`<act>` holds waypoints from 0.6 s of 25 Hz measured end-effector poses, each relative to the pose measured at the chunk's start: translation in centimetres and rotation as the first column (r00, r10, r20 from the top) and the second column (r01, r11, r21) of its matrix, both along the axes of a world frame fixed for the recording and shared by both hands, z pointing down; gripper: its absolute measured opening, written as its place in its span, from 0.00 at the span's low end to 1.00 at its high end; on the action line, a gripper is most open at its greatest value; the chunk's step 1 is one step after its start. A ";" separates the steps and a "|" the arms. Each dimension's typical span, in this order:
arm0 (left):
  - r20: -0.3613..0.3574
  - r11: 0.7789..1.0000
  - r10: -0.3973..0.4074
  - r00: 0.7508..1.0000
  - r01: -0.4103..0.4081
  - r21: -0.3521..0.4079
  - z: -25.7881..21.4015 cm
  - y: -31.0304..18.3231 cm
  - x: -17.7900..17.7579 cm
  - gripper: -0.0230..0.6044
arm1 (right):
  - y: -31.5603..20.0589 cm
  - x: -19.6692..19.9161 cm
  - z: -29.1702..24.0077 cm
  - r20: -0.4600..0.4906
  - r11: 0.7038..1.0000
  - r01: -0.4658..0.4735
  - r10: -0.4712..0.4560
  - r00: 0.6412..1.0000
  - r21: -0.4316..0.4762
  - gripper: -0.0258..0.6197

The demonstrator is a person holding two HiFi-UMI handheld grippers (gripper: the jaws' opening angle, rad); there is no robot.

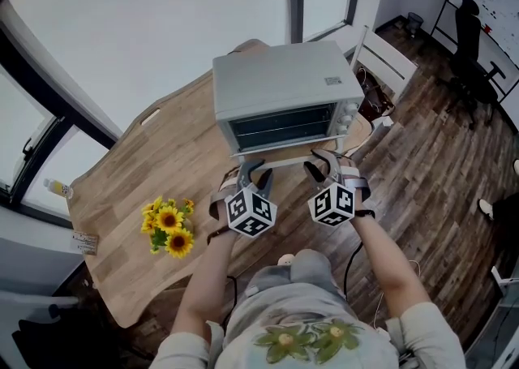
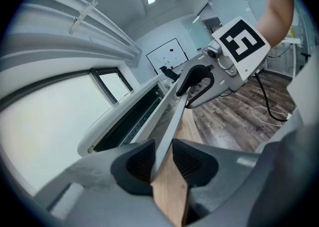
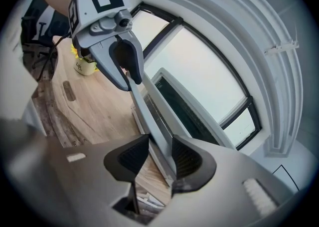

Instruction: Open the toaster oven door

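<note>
The door handle (image 1: 284, 162) is clamped by left gripper (image 1: 255, 173) and right gripper (image 1: 323, 165); sunflowers (image 1: 169, 228) are placed well left of the toaster oven (image 1: 280, 83).

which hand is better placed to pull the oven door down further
Left, narrowly: the left gripper pinches the door handle tight between its pads. The right gripper is on the same handle, seemingly looser.

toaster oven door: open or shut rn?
Shut or barely ajar, cannot tell which: door stands upright against the toaster oven front, not folded down. Left claw and right claw hold its handle.
</note>
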State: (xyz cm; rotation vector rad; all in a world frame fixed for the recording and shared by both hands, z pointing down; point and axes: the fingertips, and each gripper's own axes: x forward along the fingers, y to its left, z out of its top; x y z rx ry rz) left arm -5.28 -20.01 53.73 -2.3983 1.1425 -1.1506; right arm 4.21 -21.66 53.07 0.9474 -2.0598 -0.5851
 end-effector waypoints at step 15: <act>0.032 1.000 -0.001 0.999 0.001 -0.017 1.8 2.0 0.4 0.22 | 2.0 0.5 1.7 -0.058 1.000 0.016 -0.017 0.998 -0.011 0.24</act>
